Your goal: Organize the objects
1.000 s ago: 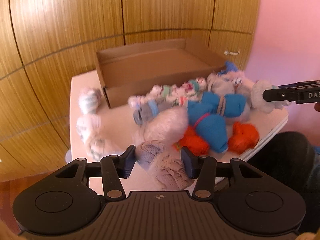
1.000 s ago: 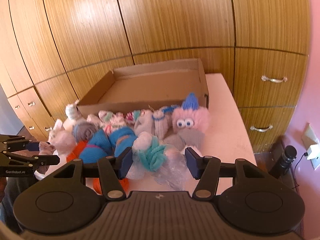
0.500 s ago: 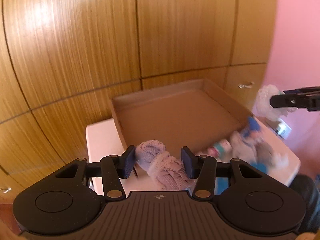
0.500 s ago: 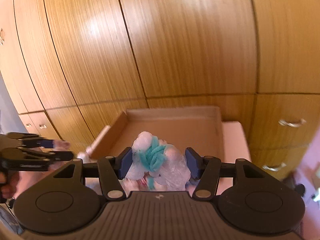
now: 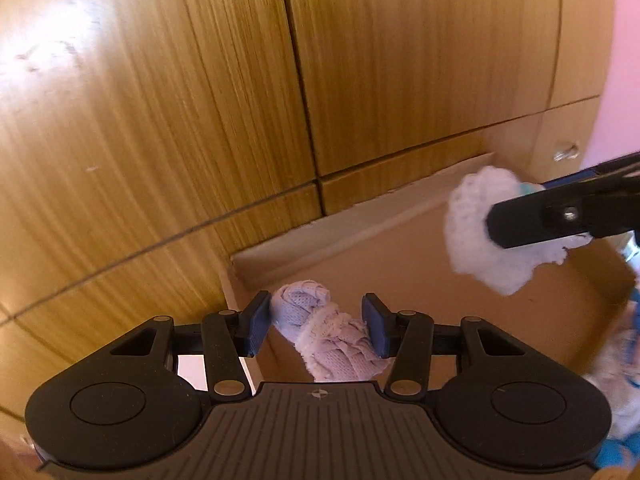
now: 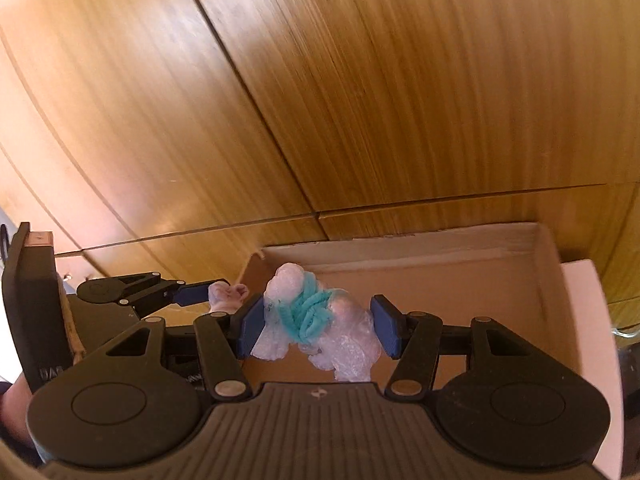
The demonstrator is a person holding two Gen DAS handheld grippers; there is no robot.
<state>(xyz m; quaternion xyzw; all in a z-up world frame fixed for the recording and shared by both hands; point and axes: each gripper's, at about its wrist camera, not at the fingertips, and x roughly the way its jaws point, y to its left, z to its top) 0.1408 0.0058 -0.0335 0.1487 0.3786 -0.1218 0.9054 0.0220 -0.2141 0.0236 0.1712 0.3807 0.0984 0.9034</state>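
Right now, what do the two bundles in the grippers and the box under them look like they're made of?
The lilac bundle in the left gripper looks like soft knit fabric: fine mesh weave, frilly lace edge, matte. The white bundle in the right gripper looks fluffy, probably plush, with a turquoise band of chenille-like yarn. The box is plain brown cardboard, dull, with raw cut edges.

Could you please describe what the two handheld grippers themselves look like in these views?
Both the left gripper and right gripper are matte black, with ribbed bases, two round discs, silver rivets on linkage arms, and blue pads. White lettering marks the left one's side.
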